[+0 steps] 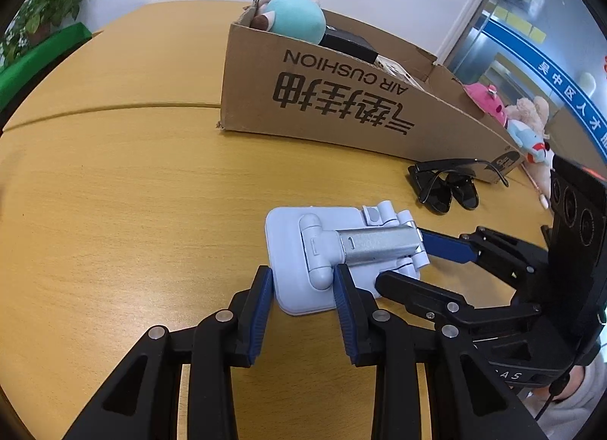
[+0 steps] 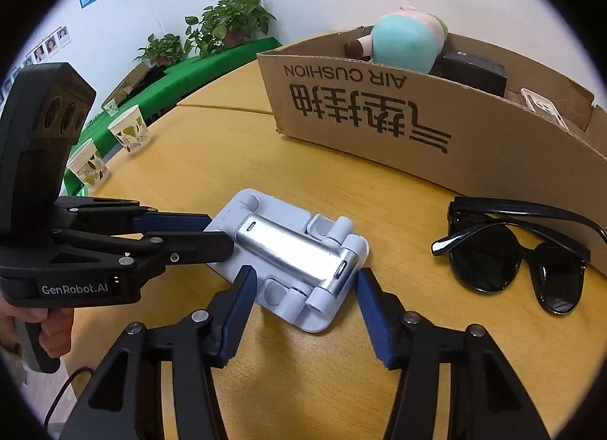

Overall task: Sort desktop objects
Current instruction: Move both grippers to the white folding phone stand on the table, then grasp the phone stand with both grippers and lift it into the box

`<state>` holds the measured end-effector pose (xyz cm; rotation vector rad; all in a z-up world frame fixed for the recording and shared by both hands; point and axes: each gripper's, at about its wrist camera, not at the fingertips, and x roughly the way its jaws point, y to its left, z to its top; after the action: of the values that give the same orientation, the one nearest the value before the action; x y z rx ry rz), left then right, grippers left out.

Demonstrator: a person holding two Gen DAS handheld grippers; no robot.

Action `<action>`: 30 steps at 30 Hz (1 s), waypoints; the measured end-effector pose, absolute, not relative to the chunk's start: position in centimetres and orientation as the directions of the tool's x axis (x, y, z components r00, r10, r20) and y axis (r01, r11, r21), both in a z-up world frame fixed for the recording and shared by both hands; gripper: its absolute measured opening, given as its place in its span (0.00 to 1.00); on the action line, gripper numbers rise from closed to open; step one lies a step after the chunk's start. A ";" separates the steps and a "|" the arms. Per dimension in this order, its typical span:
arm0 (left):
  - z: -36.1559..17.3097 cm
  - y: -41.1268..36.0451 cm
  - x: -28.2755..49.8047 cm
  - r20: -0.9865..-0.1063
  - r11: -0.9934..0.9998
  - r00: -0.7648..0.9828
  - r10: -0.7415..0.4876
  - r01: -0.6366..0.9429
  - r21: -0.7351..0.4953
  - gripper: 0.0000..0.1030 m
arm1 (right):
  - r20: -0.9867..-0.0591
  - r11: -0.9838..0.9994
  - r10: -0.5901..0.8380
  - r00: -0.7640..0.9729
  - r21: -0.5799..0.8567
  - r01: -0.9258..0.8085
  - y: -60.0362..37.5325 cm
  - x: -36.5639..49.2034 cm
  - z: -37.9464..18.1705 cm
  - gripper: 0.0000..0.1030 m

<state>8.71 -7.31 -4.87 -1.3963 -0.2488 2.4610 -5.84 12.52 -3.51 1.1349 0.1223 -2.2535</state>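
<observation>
Two grippers, left gripper (image 1: 303,280) and right gripper (image 2: 303,284), both spread, straddling folded phone stand (image 2: 292,254) mid-frame; uneven closing risks stand skidding toward sunglasses (image 2: 512,250).

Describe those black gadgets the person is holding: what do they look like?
Each is matte black plastic with jointed linkage arms and silver rivets, ending in tongs with ribbed dark blue pads. The left tongs sit on a pistol-style handle lettered "GenRobot.AI", below an upright block with round lenses; a black cable trails beneath. The right tongs look the same, with a grey sleeve behind.
</observation>
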 end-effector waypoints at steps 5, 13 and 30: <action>-2.7 -5.6 9.1 -0.785 -0.942 -0.523 0.332 -0.229 -0.246 0.29 | -0.734 -0.833 -0.471 -0.489 0.188 0.521 14.0 -5.9 -2.6 0.47; 5.4 -2.7 6.6 -0.672 -0.926 -0.644 0.365 -0.328 -0.188 0.29 | -0.610 -0.866 -0.453 -0.650 0.130 0.483 17.0 -6.7 4.4 0.45; 10.3 0.3 -6.2 -0.664 -0.922 -0.662 0.348 -0.370 -0.114 0.29 | -0.586 -0.897 -0.413 -0.697 0.127 0.424 19.5 -19.2 10.0 0.45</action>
<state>-6.15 0.33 10.32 -1.0109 0.0435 2.5520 -19.19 19.53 9.97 0.8706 0.0251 -2.5382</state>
